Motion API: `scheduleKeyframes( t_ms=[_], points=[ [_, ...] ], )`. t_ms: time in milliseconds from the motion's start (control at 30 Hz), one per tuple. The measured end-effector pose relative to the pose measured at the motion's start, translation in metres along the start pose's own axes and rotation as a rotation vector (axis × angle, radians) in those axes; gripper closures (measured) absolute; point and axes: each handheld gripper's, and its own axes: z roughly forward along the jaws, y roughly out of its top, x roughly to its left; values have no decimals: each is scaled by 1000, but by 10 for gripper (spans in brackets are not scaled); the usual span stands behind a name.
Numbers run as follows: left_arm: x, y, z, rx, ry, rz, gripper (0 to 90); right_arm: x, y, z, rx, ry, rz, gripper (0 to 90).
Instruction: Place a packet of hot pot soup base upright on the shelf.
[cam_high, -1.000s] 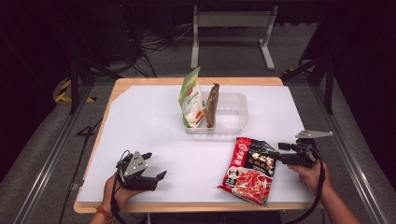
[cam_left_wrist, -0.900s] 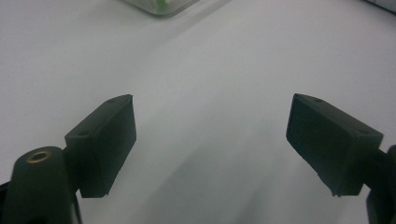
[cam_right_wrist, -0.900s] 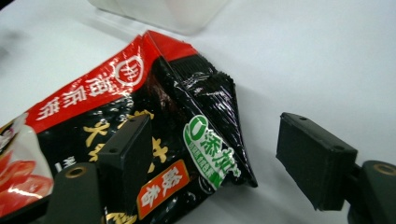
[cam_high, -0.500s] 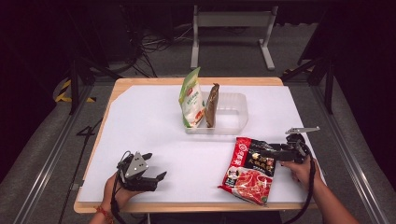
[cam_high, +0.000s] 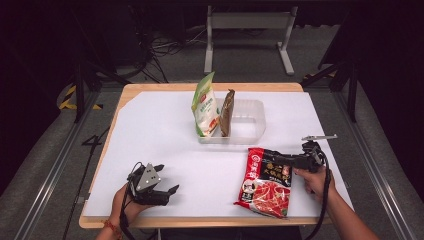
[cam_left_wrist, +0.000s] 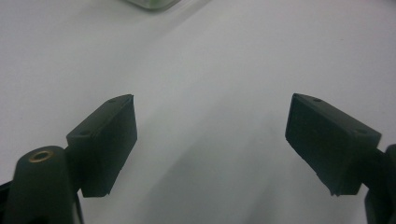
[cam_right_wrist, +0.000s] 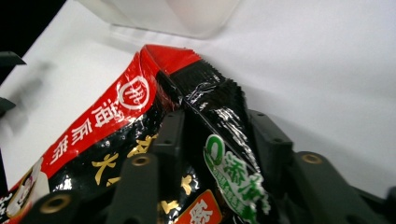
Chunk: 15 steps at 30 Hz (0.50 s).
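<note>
While the white table (cam_high: 165, 130) carries a clear tray (cam_high: 250, 122) at its middle, the red and black packet (cam_high: 265, 182) is laid flat near the front right edge. Its upper corner is pinched by the right gripper (cam_high: 289, 161), whose jaws have just been closing. The left gripper (cam_high: 162, 186) is held agape over bare tabletop.

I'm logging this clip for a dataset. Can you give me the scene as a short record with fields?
surface: white table
held item: red and black packet, corner pinched up
right gripper: jaws just closed onto the packet
left gripper: open, holding nothing, resting near the front edge
clear tray: green packet and brown packet standing upright inside
</note>
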Motion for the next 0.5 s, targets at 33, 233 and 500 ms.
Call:
scheduleKeyframes(
  t_ms=[33, 233, 500],
  points=[
    [0, 0, 0, -1, 0, 0, 175, -1, 0, -1, -8, 7, 1, 683],
    [1, -1, 0, 3, 10, 3, 177, -2, -2, -8, -51, 63, -14, 811],
    [8, -2, -4, -26, 22, -30, 177, 4, 1, -17, -105, 113, -92, 875]
  ],
)
